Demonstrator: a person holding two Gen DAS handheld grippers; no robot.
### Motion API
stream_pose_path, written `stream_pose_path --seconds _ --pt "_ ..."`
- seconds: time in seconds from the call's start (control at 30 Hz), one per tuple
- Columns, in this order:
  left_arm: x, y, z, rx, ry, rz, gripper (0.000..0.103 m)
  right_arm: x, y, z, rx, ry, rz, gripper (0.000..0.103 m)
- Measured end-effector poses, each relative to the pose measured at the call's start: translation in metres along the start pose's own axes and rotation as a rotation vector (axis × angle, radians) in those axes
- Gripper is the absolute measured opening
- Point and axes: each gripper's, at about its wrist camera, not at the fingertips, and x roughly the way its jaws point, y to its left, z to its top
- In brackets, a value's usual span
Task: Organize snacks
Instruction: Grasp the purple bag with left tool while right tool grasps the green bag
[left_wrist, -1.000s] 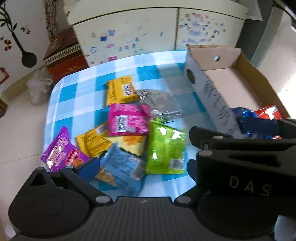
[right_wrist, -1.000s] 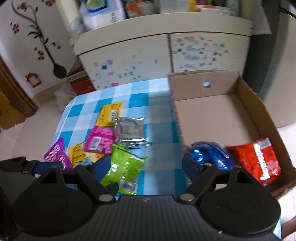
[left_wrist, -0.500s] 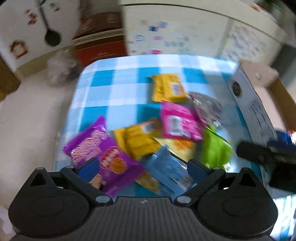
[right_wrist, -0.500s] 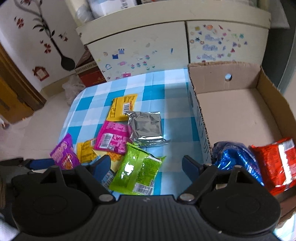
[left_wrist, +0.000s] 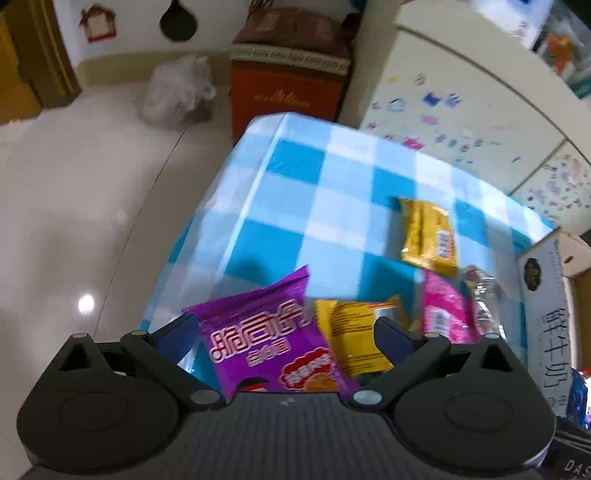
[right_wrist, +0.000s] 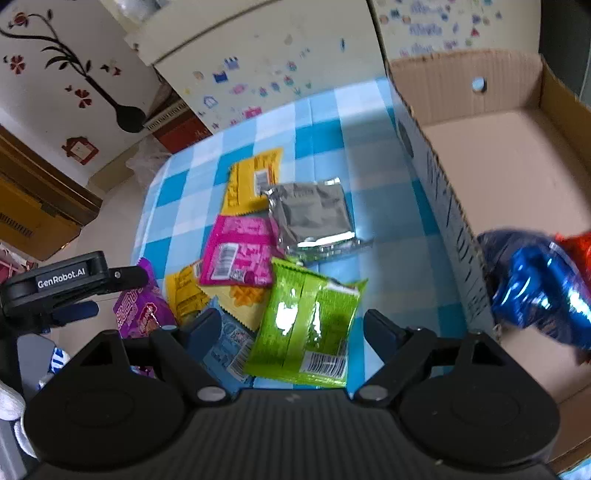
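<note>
Two snacks, a blue packet (right_wrist: 535, 284) and a red one (right_wrist: 574, 243), already sit in the cardboard box (right_wrist: 480, 70); most still lie piled on the checkered table (right_wrist: 369, 122). The left gripper (left_wrist: 284, 328), jaws wide, has swung over to straddle the purple packet (left_wrist: 266, 339). The right gripper (right_wrist: 288, 328), open too, dropped closer over the green packet (right_wrist: 306, 325).

Daylight is glaring off the glossy green snack packet (right_wrist: 308, 321) and pale tiled floor (left_wrist: 85, 303); motion blur is smearing both fisheye-bent views.
</note>
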Motion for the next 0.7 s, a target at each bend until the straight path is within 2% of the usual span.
stream_pose_path --seconds 0.2,0.33,0.53,0.7 --pt "0.021 0.017 -0.002 -0.104 0.059 0.001 0.103 0.012 0.0 0.0 0.025 0.007 -0.028 0.084" --pt "0.03 0.015 -0.006 -0.12 0.089 0.0 0.103 0.019 -0.004 0.0 0.054 0.024 -0.038 0.084" --pt "0.039 0.013 -0.01 -0.13 0.064 0.025 0.103 0.029 -0.009 0.001 0.092 0.032 -0.045 0.084" --pt "0.04 0.015 -0.014 -0.153 0.041 0.012 0.102 0.032 -0.008 0.0 0.085 0.026 -0.045 0.086"
